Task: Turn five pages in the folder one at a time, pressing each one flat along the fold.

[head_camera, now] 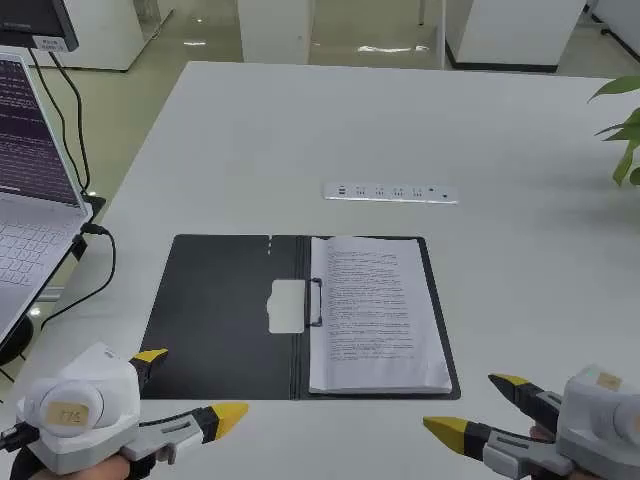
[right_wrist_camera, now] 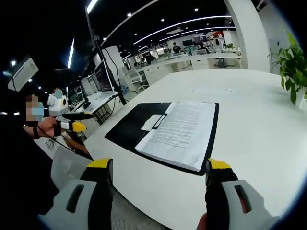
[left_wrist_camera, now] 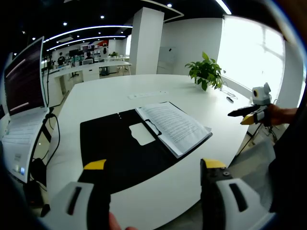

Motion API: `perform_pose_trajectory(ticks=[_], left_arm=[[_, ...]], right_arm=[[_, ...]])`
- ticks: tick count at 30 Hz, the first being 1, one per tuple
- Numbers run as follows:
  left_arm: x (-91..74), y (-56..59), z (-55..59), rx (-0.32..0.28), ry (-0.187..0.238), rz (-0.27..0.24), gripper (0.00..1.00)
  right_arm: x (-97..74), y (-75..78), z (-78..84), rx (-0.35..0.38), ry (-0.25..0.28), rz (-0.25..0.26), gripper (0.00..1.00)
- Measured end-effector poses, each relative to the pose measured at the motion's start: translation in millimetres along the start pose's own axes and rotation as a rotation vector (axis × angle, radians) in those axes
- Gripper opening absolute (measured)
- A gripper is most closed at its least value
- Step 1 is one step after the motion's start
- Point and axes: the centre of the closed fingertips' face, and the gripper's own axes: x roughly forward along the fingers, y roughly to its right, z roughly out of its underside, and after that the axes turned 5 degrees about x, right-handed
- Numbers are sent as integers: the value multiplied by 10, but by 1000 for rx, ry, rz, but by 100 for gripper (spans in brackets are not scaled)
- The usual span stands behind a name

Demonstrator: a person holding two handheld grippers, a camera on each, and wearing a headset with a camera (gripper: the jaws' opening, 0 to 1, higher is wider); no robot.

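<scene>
Looking down in the head view, a black folder (head_camera: 220,315) lies open and flat on a white table (head_camera: 400,130). A stack of printed pages (head_camera: 375,310) sits on its right half, beside a clip at the fold. The left gripper (head_camera: 192,384) hovers at the near left and the right gripper (head_camera: 468,402) at the near right. Both are short of the folder, with yellow-tipped jaws spread wide and nothing between them. A laptop (head_camera: 25,200) stands at the left edge, a power strip (head_camera: 390,192) lies beyond the folder, and plant (head_camera: 625,130) leaves show at the far right.

In the left gripper view, its own jaws stand far apart and empty. The folder (left_wrist_camera: 110,143) lies ahead on the table, and the right gripper (left_wrist_camera: 242,116) is held in a hand off to the right.

In the right gripper view, the jaws are likewise wide and empty. The pages (right_wrist_camera: 184,132) lie just ahead, and the left gripper (right_wrist_camera: 76,122) is held at the left.
</scene>
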Motion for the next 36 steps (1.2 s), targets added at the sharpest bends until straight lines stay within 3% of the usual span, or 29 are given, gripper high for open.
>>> perform_pose_trajectory(ticks=[21,36], left_arm=[[-51,-41,-89,0,21,-11,79],[-62,-49,-40,-6,21,-15,79]], right_arm=[[22,-19,-34,-13,-4,-7,79],[-10,-18,-12,-10,-1,2,79]])
